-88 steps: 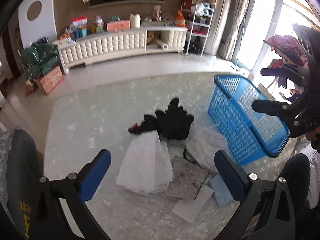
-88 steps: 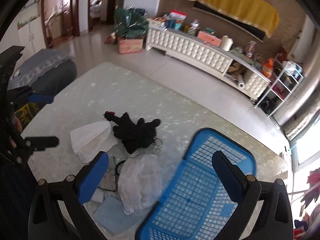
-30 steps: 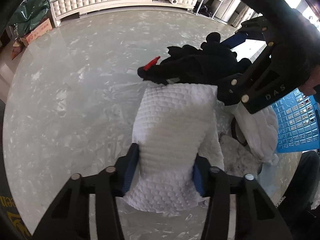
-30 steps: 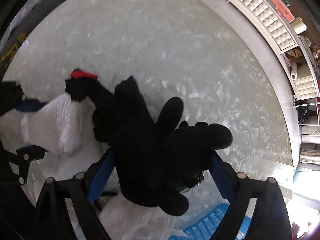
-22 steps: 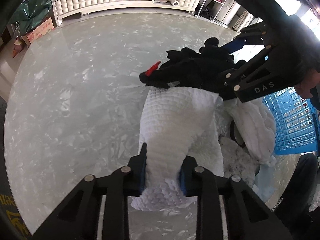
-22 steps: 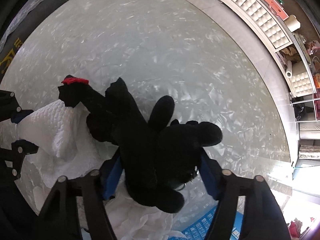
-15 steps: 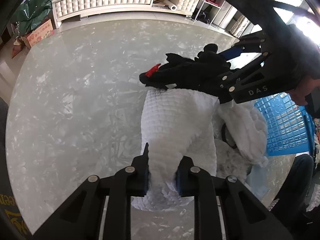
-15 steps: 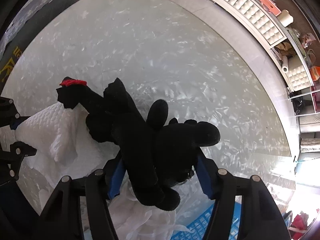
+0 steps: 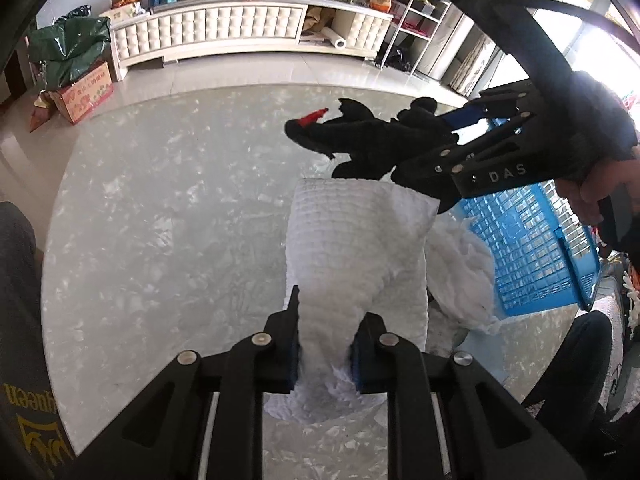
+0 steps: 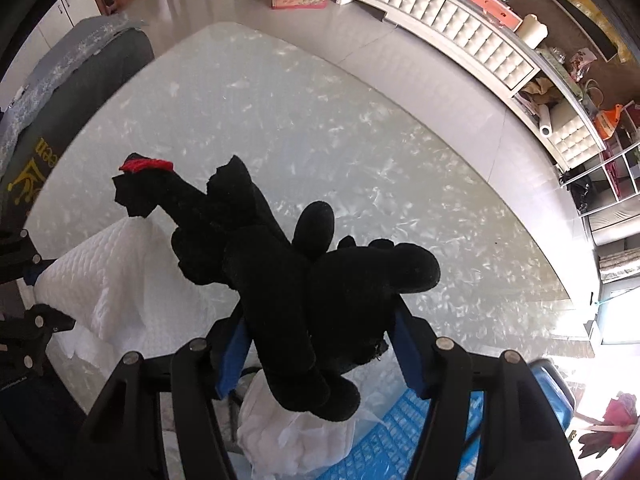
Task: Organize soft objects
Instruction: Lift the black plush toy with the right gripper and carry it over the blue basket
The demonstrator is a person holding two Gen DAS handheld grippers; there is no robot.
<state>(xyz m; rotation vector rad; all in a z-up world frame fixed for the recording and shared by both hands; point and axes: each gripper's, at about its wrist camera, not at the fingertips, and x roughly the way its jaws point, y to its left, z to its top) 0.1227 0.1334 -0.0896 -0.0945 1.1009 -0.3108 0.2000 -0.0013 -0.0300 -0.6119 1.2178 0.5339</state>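
Note:
My left gripper [image 9: 325, 344] is shut on a white quilted cloth [image 9: 356, 248] and holds it lifted off the marble table; the cloth also shows in the right wrist view [image 10: 104, 280]. My right gripper [image 10: 320, 344] is shut on a black plush toy [image 10: 288, 272] with a red tip, held in the air above the table. In the left wrist view the plush toy [image 9: 372, 140] hangs just beyond the cloth, held by the right gripper [image 9: 452, 148]. A blue plastic basket [image 9: 532, 248] stands at the right.
A second white fluffy cloth [image 9: 464, 272] lies by the basket, and shows under the plush toy in the right wrist view [image 10: 292, 432]. A pale blue cloth [image 9: 484, 356] lies near the table's front edge. The marble table [image 9: 168, 216] is round. A dark chair [image 10: 80, 92] stands at the left.
Both grippers closed on their objects and lifted: the left raised the white cloth, the right raised the black plush toy off the table.

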